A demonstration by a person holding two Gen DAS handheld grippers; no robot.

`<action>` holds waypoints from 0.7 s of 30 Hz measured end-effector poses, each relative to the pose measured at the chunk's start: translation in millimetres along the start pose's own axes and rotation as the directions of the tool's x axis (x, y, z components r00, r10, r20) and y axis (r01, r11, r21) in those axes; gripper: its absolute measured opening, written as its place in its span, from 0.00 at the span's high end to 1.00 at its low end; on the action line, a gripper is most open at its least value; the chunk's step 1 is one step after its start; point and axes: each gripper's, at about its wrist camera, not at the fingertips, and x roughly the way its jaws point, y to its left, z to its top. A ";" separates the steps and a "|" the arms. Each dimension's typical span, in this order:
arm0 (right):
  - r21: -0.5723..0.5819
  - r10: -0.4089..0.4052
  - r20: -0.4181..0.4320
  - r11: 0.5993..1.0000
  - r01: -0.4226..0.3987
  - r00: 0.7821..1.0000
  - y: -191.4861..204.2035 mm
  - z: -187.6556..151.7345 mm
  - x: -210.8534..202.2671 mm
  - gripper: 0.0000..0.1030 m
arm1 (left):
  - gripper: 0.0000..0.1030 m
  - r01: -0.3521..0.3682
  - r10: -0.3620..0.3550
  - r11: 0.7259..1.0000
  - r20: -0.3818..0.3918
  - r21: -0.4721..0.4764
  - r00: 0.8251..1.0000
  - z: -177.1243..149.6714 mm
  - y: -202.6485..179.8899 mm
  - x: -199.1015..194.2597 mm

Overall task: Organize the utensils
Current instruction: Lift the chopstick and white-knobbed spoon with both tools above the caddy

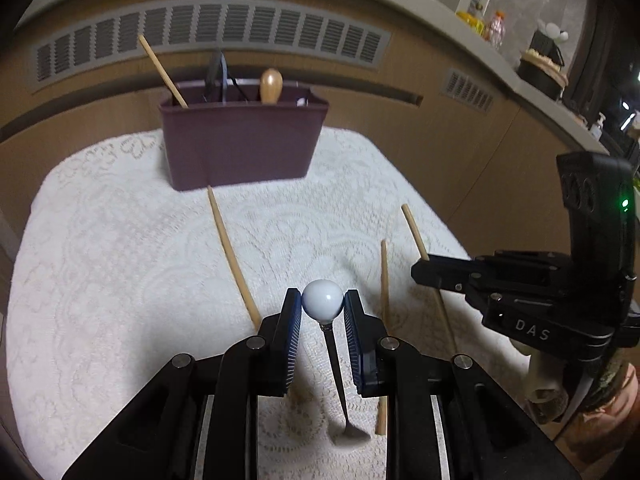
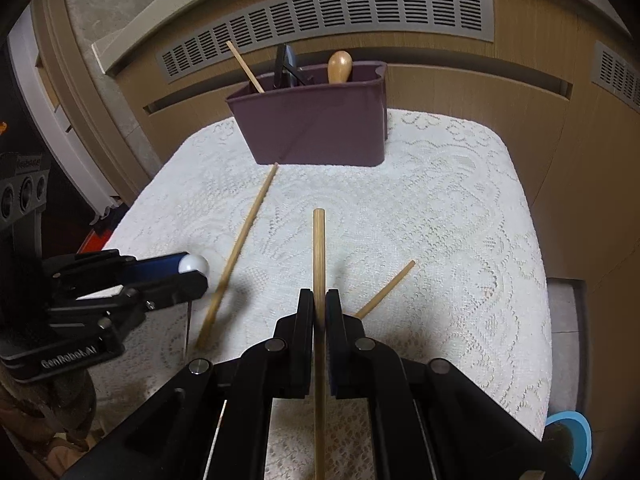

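Observation:
My left gripper (image 1: 322, 304) is shut on the white ball end (image 1: 322, 301) of a small dark spoon (image 1: 338, 380), whose bowl hangs just above the lace cloth; it also shows in the right wrist view (image 2: 192, 266). My right gripper (image 2: 319, 304) is shut on a wooden chopstick (image 2: 319, 248), held above the table; it shows in the left wrist view (image 1: 416, 270). Two more chopsticks lie loose on the cloth (image 2: 244, 236) (image 2: 386, 288). A maroon utensil holder (image 2: 316, 128) stands at the far edge, holding a chopstick, dark utensils and a wooden handle (image 2: 339, 66).
The white lace cloth (image 2: 460, 220) covers the small table, which ends close on all sides. A wooden wall with grey vents (image 2: 328, 16) stands right behind the holder. A blue round object (image 2: 576, 436) sits past the table's right front corner.

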 end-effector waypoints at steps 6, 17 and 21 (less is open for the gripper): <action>-0.020 0.029 0.068 0.999 -0.028 0.997 10.0 10.0 -28.6 0.94 | 0.78 0.009 -0.011 1.000 0.135 0.016 0.991 20.9 -5.6 -44.5; -0.157 0.011 0.437 0.986 0.064 0.899 39.4 119.1 -130.4 0.94 | 0.78 -0.159 0.098 0.984 0.494 0.084 0.864 146.1 -3.2 -126.6; -0.163 -0.005 0.550 0.980 0.113 0.835 45.1 173.9 -149.3 0.94 | 0.78 -0.181 0.106 0.980 0.558 0.080 0.823 185.8 6.6 -133.0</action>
